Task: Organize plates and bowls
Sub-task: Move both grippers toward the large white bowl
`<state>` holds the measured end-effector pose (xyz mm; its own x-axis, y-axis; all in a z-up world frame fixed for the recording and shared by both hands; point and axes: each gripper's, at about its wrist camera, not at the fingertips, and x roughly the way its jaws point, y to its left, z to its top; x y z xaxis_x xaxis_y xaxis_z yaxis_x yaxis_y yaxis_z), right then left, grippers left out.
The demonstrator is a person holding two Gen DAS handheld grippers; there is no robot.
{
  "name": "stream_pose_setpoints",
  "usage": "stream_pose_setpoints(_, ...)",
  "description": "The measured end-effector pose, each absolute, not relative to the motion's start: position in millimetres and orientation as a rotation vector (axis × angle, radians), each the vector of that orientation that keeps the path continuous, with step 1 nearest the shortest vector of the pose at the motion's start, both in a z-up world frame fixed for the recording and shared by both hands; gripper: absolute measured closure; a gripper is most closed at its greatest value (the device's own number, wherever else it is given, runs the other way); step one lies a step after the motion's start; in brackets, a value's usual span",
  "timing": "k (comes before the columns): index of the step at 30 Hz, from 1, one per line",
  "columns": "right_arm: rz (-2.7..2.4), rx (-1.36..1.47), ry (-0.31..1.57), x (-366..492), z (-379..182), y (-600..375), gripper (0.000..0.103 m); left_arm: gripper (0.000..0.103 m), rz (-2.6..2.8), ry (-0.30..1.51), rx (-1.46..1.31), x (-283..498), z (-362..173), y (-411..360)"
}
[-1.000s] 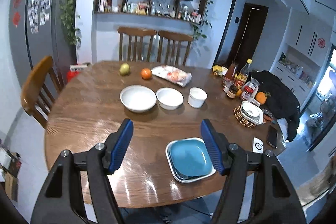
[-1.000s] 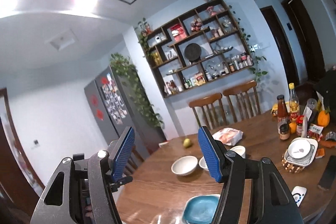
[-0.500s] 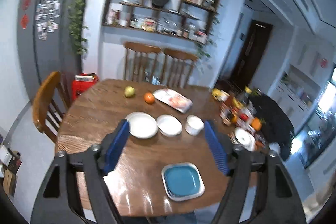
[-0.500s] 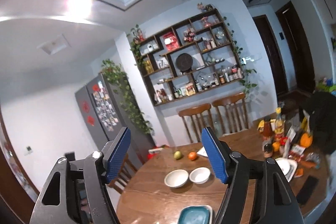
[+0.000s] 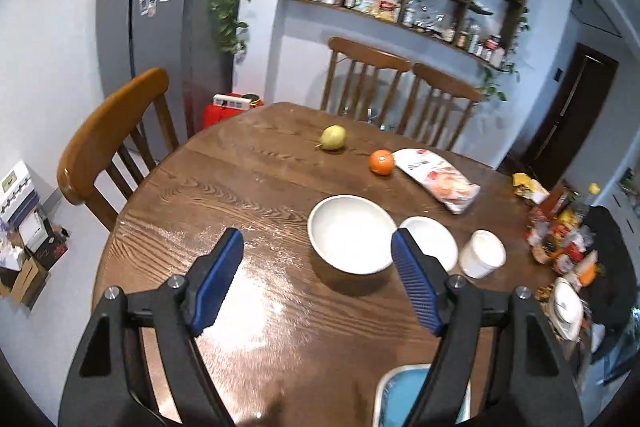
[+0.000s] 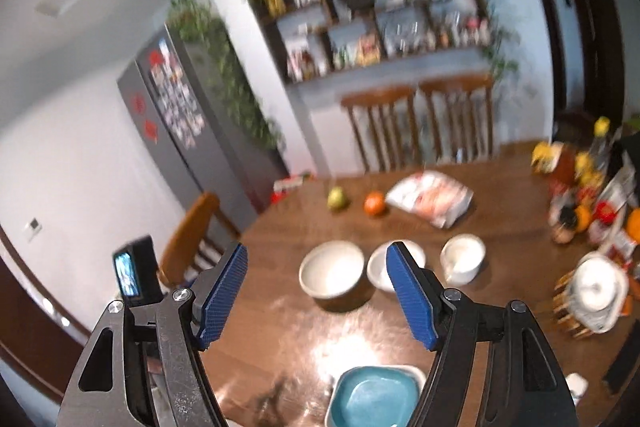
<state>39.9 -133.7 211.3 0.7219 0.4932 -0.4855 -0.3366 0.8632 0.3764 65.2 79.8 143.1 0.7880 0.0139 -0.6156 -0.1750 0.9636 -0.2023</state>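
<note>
Three white bowls stand in a row on the round wooden table (image 5: 224, 187): a large bowl (image 5: 352, 235) (image 6: 332, 275), a medium bowl (image 5: 436, 239) (image 6: 378, 269) and a small deep bowl (image 5: 482, 253) (image 6: 464, 259). A blue plate (image 6: 376, 397) (image 5: 404, 397) lies on a white plate (image 6: 414, 373) at the near edge. My left gripper (image 5: 316, 239) hovers short of the large bowl, its jaws closing slightly with nothing between them. My right gripper (image 6: 316, 251) is open and empty, above the table in front of the bowls.
Behind the bowls lie a pear (image 5: 333, 137), an orange (image 5: 381, 161) and a snack bag (image 5: 438, 179). Bottles and jars (image 6: 576, 187) and a woven holder with a white dish (image 6: 592, 287) crowd the right side. Wooden chairs (image 5: 108, 147) ring the table.
Both views have tipped down and moved in toward the table, so the bowls look larger and nearer. Both grippers' jaws stand a little wider than a second ago.
</note>
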Motion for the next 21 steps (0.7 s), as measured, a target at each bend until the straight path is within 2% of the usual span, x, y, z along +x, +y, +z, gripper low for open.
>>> stream_pose_setpoints(7,0.445,0.158,0.757,116,140,-76,0.03,0.035,0.099,0.709,-0.304,107,100,88)
stream_pose_setpoints(15,0.458,0.139,0.885,192,94,-43,0.031,0.037,0.125,0.786,-0.314,144,67,94)
stream_pose_setpoints(17,0.455,0.131,0.915,210,83,-38,0.037,0.042,0.124,0.82,-0.315,154,57,95)
stream_pose_setpoints(21,0.464,0.156,0.969,243,67,-33,0.041,0.043,0.137,0.866,-0.317,168,44,96)
